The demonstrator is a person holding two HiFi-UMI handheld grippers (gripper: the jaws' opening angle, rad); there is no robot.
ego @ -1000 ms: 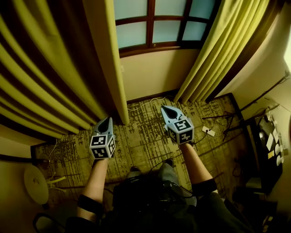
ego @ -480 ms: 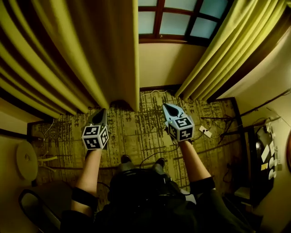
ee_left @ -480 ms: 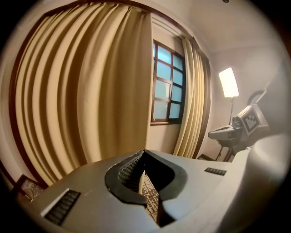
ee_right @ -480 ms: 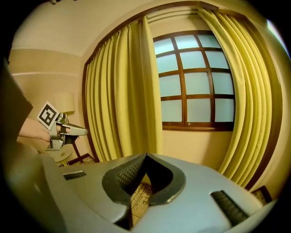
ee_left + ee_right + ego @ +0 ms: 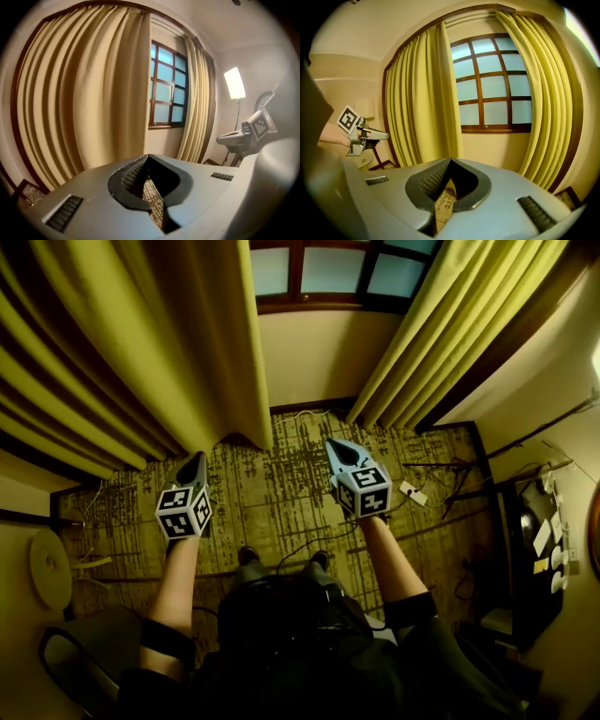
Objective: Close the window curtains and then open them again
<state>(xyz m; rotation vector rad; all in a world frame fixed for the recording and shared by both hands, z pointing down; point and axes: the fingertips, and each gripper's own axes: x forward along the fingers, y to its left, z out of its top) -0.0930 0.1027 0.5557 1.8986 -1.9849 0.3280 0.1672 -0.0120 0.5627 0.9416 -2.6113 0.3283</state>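
**Yellow left curtain (image 5: 141, 343) and right curtain (image 5: 441, 324) are seen parted**

The window (image 5: 328, 268) is shown in the gap between them. Part of its left side is covered by the edge of the left curtain, which hangs in deep folds down to the floor. The right curtain is bunched at the right side of the window and also reaches the floor. A bare wall (image 5: 319, 357) is seen under the window sill. A patterned carpet (image 5: 281, 493) is spread below it.

The left gripper (image 5: 197, 457) is held low over the carpet, near the bottom of the left curtain but not touching it. Its jaws are pressed together at the tips, and nothing is held between them. Only carpet is seen through the hole behind the tips.

The right gripper (image 5: 333, 443) is held beside it, well apart, and is pointed at the wall under the window. Its jaws are closed tight too, and nothing is gripped. Neither curtain is touched by it.

A bright lamp (image 5: 234, 83) on a stand is seen to the right of the right curtain in the left gripper view.
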